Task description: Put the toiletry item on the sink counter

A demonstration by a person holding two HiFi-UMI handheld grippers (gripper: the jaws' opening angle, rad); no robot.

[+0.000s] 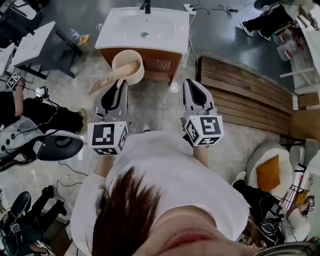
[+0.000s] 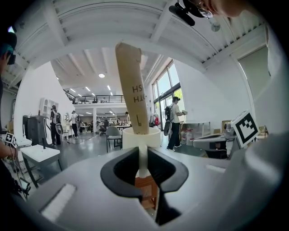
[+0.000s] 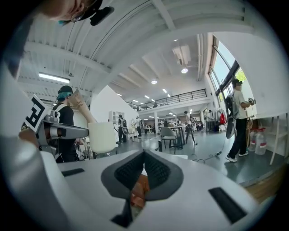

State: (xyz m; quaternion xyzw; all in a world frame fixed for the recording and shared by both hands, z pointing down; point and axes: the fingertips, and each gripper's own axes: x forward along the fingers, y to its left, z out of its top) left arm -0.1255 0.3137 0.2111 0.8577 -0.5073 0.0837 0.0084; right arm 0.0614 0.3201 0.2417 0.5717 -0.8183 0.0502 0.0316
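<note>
Person's head and white shirt fill the bottom of the head view, both marker cubes just above. Left gripper [image 1: 119,82] is clamped on a thin white handle of a cream cup [image 1: 127,67]; the left gripper view shows its jaws pinched tight on that strip with the cup [image 2: 141,137] just beyond the tips. A tan tube [image 1: 102,82] stands loose in the cup, leaning toward frame left in the head view, and rises tall at centre frame in the left gripper view [image 2: 132,88]. Right gripper [image 1: 189,82] has its jaws closed with nothing between them, ribbed pads meeting [image 3: 143,155]; it hangs beside the cup, apart from it. White sink counter [image 1: 112,37] sits at top centre, faucet [image 1: 146,6] at its far edge, wooden cabinet [image 1: 165,62] under it. The cup hangs in front of the cabinet face, not yet over the counter. Step looks like carry and set down, roughly midway. To do it well: hold the cup level so the tube doesn't tip out, bring it over the front rim, land it on the flat ledge at frame left of the basin rather than in the bowl, get the base fully seated, then spread the jaws. Grip is on the handle only, so the cup may swing; go slow.
</note>
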